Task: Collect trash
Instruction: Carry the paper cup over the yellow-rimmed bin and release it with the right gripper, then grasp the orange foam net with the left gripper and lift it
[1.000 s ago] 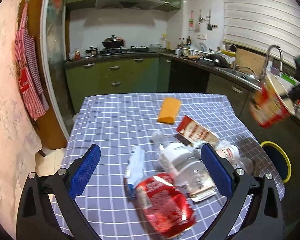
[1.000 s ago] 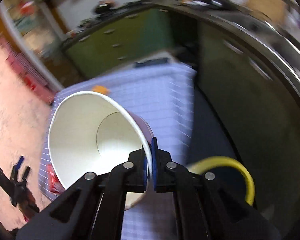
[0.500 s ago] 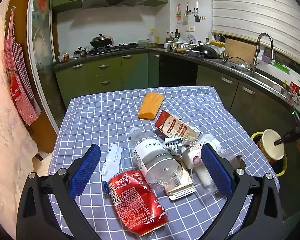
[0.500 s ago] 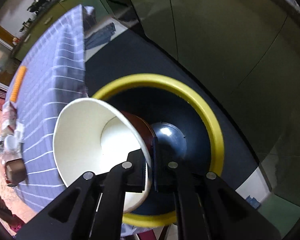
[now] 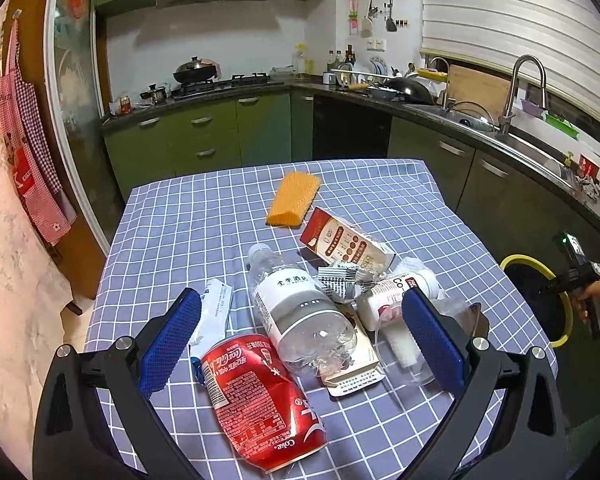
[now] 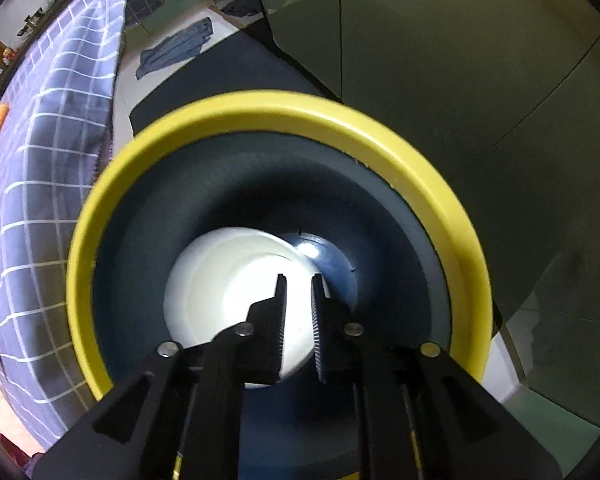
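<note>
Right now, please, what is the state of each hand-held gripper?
Left hand-held gripper: open, holding nothing.
Right hand-held gripper: jaws just opened, nothing between them; the cup lies in the bin.

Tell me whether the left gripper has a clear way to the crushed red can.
Probably yes: the left gripper is open, the red can lies just below it on the table, nothing covering it, though the clear bottle crowds one side.
</note>
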Action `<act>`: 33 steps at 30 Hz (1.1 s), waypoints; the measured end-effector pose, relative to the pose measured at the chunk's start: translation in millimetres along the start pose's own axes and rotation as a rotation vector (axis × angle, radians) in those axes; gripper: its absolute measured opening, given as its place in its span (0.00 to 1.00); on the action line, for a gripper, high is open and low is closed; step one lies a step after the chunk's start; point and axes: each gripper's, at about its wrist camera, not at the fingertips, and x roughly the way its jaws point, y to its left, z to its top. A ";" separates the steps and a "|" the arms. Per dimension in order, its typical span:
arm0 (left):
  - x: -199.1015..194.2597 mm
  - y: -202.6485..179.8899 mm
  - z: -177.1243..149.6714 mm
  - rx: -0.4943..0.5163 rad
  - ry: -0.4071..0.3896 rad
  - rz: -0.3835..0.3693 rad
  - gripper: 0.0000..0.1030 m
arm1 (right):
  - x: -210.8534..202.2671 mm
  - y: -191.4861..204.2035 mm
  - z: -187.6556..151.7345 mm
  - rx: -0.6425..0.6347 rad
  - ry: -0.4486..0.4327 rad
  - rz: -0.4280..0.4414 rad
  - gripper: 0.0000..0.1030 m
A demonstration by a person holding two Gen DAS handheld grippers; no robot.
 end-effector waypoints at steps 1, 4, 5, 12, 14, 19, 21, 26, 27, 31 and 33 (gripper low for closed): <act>1.8 -0.1 0.3 0.001 0.004 -0.004 0.96 | -4.3 2.3 -0.5 -0.006 -0.011 -0.005 0.18; 7.4 1.6 3.0 0.006 0.021 -0.014 0.96 | -19.7 10.1 -5.1 -0.023 -0.040 0.020 0.19; 9.4 2.4 4.1 0.007 0.027 -0.017 0.96 | -25.5 14.6 -7.7 -0.031 -0.051 0.033 0.20; 41.7 7.3 54.2 0.068 0.119 -0.066 0.96 | -69.4 37.1 -22.2 -0.081 -0.141 0.119 0.30; 56.5 6.0 72.1 0.088 0.137 -0.079 0.96 | -88.1 34.8 -33.8 -0.094 -0.173 0.146 0.33; 135.6 10.3 124.8 0.079 0.267 -0.103 0.96 | -118.2 53.2 -51.8 -0.128 -0.229 0.188 0.40; 176.3 14.4 139.9 0.061 0.336 -0.120 0.96 | -127.0 57.2 -60.3 -0.143 -0.244 0.200 0.42; 255.6 19.1 157.6 0.040 0.435 -0.122 0.96 | -136.1 64.7 -79.2 -0.149 -0.252 0.219 0.45; 265.5 18.6 157.8 0.046 0.442 -0.115 0.96 | -135.3 65.0 -81.0 -0.146 -0.252 0.221 0.45; 306.6 17.2 157.8 0.066 0.486 -0.097 0.93 | -135.7 59.9 -88.4 -0.127 -0.254 0.225 0.46; 319.9 15.6 157.4 0.077 0.507 -0.093 0.85 | -135.6 57.2 -90.4 -0.119 -0.253 0.224 0.46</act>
